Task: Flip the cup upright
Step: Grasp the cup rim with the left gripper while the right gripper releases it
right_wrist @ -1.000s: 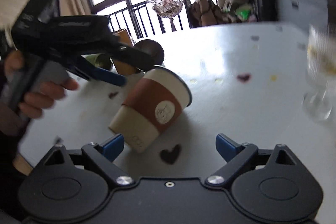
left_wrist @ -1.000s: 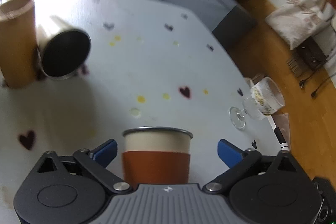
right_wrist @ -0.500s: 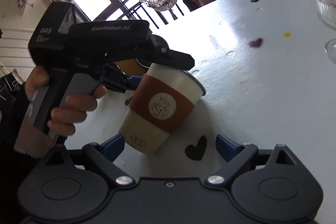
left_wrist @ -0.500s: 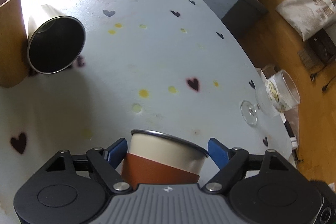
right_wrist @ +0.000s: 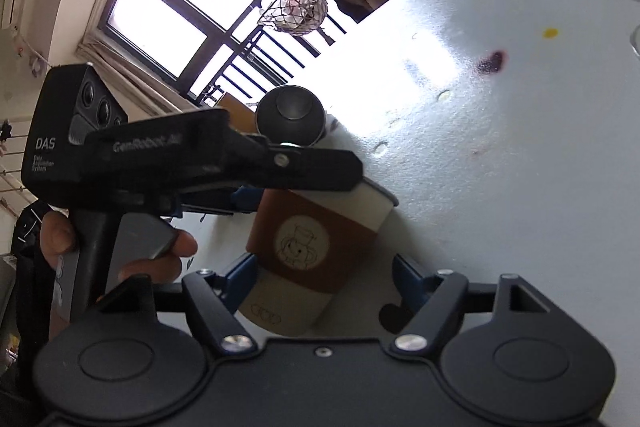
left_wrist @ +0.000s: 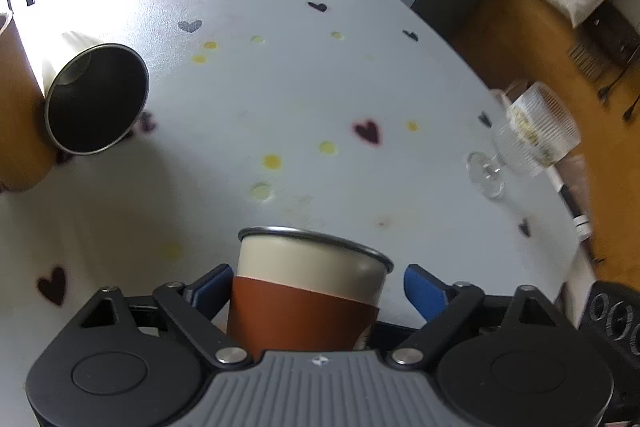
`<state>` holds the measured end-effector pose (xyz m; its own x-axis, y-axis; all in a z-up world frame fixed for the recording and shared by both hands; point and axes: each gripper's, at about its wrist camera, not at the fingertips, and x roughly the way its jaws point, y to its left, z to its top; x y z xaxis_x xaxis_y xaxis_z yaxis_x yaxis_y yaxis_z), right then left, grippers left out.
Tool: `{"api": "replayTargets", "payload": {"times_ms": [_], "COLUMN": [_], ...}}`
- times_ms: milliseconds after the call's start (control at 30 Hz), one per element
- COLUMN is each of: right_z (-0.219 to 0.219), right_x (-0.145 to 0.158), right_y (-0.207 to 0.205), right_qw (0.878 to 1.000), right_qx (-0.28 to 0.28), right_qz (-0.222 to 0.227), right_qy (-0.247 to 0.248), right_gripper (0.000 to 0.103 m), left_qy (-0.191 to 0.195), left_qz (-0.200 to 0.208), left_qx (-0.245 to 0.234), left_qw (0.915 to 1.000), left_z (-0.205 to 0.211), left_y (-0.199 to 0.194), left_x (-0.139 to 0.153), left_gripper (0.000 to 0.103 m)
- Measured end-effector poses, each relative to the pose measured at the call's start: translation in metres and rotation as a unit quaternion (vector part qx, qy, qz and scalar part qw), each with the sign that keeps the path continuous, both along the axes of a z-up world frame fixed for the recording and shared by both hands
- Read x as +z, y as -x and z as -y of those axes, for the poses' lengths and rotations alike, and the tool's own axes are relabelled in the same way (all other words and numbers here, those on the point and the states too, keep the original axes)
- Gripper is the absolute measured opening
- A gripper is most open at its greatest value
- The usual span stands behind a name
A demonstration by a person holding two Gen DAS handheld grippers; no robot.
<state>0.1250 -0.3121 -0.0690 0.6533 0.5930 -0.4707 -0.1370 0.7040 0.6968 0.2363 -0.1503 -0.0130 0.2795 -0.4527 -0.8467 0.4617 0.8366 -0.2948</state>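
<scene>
Left gripper (left_wrist: 316,285), held level at lower centre, has its fingers around the tilted cup (left_wrist: 306,291): cream wall, matte brown sleeve, metal rim. Right gripper (right_wrist: 322,281) fingers apart beside the base, above the speckled white worktop (right_wrist: 500,163).

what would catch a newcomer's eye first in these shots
The cream cup with the rust-brown sleeve sits between the fingers of the left tool, close to both cameras. Behind it on the heart-dotted white table, a dark-mouthed metal cup lies on its side, and a ribbed stemmed glass stands near the table's right edge.
</scene>
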Motion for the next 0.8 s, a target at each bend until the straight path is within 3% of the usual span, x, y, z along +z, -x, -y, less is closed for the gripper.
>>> {"api": "replayTargets", "payload": {"times_ms": [167, 333, 600, 733, 800], "right_z": [0.004, 0.007, 0.013, 0.018, 0.022], "right_x": [-0.002, 0.003, 0.022, 0.021, 0.018], "right_y": [0.005, 0.01, 0.031, 0.036, 0.036], "right_qw": [1.0, 1.0, 0.988, 0.974, 0.965], "right_qx": [0.001, -0.008, -0.064, -0.094, -0.112], "right_qz": [-0.002, 0.011, 0.082, 0.102, 0.103], "right_qy": [0.001, 0.01, 0.114, 0.181, 0.214], "right_gripper": [0.076, 0.087, 0.091, 0.082, 0.07], "left_qy": [0.001, 0.04, 0.107, 0.117, 0.116], "left_qz": [0.006, 0.049, 0.126, 0.151, 0.164], "left_qx": [0.009, 0.019, -0.001, -0.029, -0.043], "left_qw": [0.9999, 0.9978, 0.9863, 0.9812, 0.9786], "left_z": [-0.002, -0.002, 0.022, 0.046, 0.06], "left_y": [0.0, 0.009, 0.026, 0.037, 0.042], "left_x": [-0.002, 0.009, 0.025, 0.025, 0.024], "left_gripper": [0.086, 0.085, 0.085, 0.085, 0.085]}}
